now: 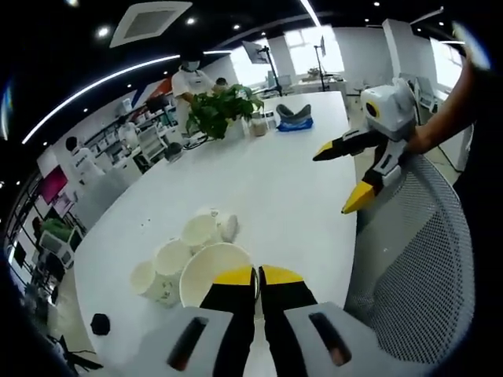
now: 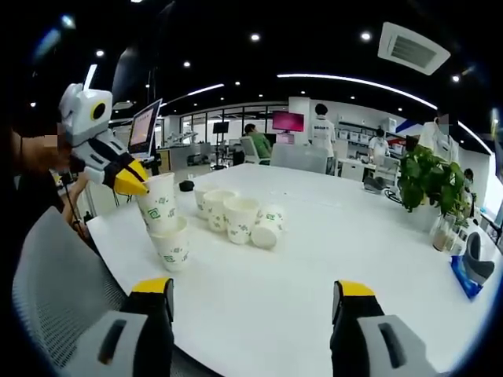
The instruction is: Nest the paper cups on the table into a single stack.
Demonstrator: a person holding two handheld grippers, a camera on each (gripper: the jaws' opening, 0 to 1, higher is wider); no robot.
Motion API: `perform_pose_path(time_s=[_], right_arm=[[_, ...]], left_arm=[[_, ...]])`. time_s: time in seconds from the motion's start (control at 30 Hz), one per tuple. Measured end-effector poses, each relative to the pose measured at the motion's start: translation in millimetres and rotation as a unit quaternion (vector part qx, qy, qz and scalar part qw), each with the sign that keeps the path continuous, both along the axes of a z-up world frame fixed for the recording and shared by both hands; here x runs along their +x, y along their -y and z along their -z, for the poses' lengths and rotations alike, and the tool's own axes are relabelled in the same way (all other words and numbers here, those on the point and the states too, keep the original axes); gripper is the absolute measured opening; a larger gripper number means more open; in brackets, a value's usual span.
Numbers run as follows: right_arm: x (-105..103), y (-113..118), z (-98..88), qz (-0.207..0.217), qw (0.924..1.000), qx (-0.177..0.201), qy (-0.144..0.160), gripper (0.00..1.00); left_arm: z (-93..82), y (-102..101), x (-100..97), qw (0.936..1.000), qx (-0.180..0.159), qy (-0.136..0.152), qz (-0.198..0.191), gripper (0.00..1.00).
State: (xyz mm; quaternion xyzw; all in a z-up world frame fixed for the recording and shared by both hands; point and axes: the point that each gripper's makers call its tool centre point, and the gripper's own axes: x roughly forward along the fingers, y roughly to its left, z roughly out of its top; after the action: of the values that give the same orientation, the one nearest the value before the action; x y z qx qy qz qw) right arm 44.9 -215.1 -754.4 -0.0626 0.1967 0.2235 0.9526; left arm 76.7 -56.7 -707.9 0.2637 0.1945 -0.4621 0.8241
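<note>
We are pinching a paper cup (image 2: pixel 159 203) with our left hand-held gripper (image 2: pixel 135 182) above another cup (image 2: pixel 174 247) on the tabletop (image 2: pixel 314 251); our right hand-held gripper (image 2: pixel 250 297) is hanging spread.

My paper cups (image 2: pixel 240 217) look matt, the white surface (image 2: pixel 330 236) smooth and glossy, chair back (image 1: pixel 428 259) grey mesh.

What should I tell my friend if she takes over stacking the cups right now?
Left gripper: shut on the rim of a cup, held tilted into the top of another cup on the table.
Right gripper: open, holding nothing, above the table's edge.
Three more cups stand nearby. One cup lies on its side.
Done: the first cup is going in.
Left: seat it, then nest the other four.
</note>
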Motion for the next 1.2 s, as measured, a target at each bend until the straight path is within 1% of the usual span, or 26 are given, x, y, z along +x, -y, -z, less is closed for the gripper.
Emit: perform_pose_path(time_s=[0.23,0.47,0.77,0.87,1.2], right_arm=[[-1,0,0.2,0.000,1.0000,-0.001,-0.002,0.84],[-1,-1,0.4,-0.001,1.0000,-0.002,-0.004,0.83],[0,3,3.1,0.001,1.0000,-0.003,-0.003,0.83],[0,2,2.6,0.001,1.0000,-0.004,-0.003,0.83],[0,2,3.6,0.001,1.0000,-0.005,-0.005,0.83]], left_arm=[[10.3,1,-0.5,0.9999,0.002,-0.010,0.000,0.00],[20.0,2,1.0,0.9996,-0.003,-0.026,-0.005,0.00],[32.6,5,0.6,0.9983,-0.016,-0.056,-0.007,0.00],[35.1,7,-1.1,0.9983,-0.014,-0.056,-0.004,0.00],[52.4,9,-5.4,0.9969,-0.006,-0.078,-0.001,0.00]])
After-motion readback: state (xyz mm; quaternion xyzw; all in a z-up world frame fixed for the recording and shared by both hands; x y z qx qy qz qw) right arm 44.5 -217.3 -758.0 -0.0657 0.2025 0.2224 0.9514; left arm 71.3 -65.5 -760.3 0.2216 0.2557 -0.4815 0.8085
